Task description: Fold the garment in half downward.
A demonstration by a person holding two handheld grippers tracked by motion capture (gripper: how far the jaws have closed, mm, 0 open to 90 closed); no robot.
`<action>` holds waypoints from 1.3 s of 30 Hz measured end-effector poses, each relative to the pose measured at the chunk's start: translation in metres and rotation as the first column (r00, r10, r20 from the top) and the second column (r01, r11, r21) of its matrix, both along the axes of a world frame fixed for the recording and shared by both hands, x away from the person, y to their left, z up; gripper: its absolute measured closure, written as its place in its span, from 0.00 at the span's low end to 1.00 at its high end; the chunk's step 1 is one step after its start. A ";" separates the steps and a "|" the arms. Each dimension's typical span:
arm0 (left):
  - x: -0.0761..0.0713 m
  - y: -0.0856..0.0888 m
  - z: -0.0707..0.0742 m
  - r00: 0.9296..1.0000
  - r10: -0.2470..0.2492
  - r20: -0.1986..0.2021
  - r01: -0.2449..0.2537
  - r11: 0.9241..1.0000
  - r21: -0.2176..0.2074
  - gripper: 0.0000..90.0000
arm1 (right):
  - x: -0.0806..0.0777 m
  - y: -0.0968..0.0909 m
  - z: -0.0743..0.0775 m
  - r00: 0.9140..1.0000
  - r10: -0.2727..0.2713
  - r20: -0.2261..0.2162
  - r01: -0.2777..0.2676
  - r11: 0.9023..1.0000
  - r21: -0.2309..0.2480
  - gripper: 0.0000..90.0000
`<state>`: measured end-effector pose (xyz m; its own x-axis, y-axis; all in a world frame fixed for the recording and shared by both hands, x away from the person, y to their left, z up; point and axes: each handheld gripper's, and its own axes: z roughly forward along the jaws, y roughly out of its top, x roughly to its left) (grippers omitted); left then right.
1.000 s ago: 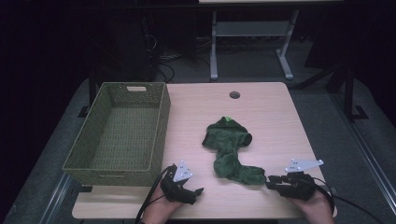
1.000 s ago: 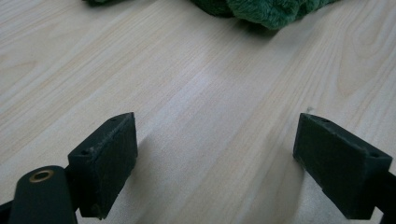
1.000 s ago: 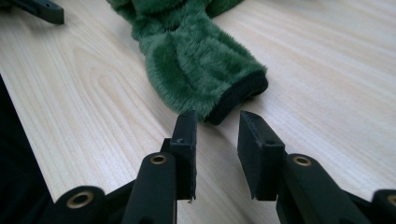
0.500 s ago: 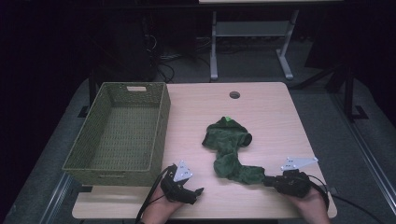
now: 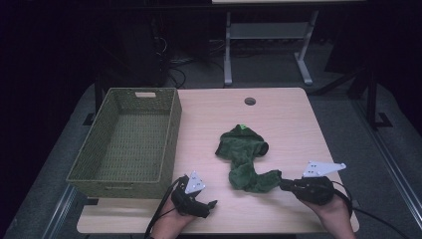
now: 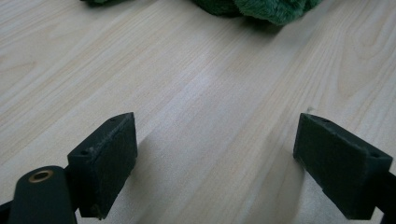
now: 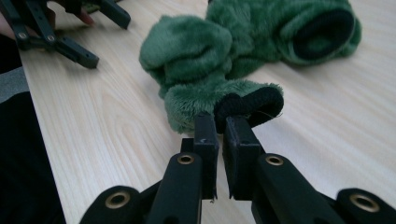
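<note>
The high view looks forward and down over the whole table (image 5: 278, 114). Each gripper view sits low, close to the wood, looking along its own jaws. All three share the green garment (image 5: 244, 159) (image 7: 233, 60), probably the fuzzy edge (image 6: 261, 9) too.

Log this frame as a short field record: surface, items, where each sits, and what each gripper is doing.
surface: light wooden table
garment: green fleece garment, crumpled right of centre on the table
container: woven basket, at the left side of the table, nothing in it
left gripper: jaws wide open over bare wood, holding nothing
right gripper: jaws shut on the garment's black-lined cuff
</note>
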<state>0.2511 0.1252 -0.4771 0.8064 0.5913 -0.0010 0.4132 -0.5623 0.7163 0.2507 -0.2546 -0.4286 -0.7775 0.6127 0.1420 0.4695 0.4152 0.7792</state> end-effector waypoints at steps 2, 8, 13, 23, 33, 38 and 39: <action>0.000 0.000 0.000 1.000 0.000 0.000 0.000 1.000 0.000 0.14 | 0.000 0.003 0.006 1.000 0.012 0.017 -0.012 1.000 -0.004 0.93; 0.000 0.000 0.000 1.000 0.001 0.001 -0.001 1.000 0.001 0.14 | 0.001 0.011 0.020 0.998 0.039 0.056 -0.039 0.999 -0.008 0.93; 0.000 0.000 0.000 1.000 0.002 0.003 -0.002 1.000 -0.001 0.14 | 0.006 0.020 0.029 0.996 0.061 0.071 -0.060 0.998 -0.019 0.93; 0.000 0.000 0.000 1.000 0.000 0.006 0.000 1.000 0.001 0.14 | 0.031 0.065 0.040 0.984 0.159 0.085 -0.156 0.987 -0.037 0.93; 0.000 0.000 0.000 1.000 0.000 0.005 0.000 1.000 0.003 0.14 | 0.057 0.108 0.026 0.976 0.212 0.040 -0.210 0.976 -0.056 0.86; 0.000 0.000 0.000 1.000 0.001 0.003 -0.001 1.000 -0.002 0.14 | 0.064 0.110 0.030 0.983 0.168 0.080 -0.168 0.986 -0.007 0.93; 0.000 0.000 0.000 1.000 0.001 0.003 -0.001 1.000 -0.002 0.14 | 0.066 0.107 0.030 0.985 0.152 0.079 -0.152 0.988 -0.008 0.96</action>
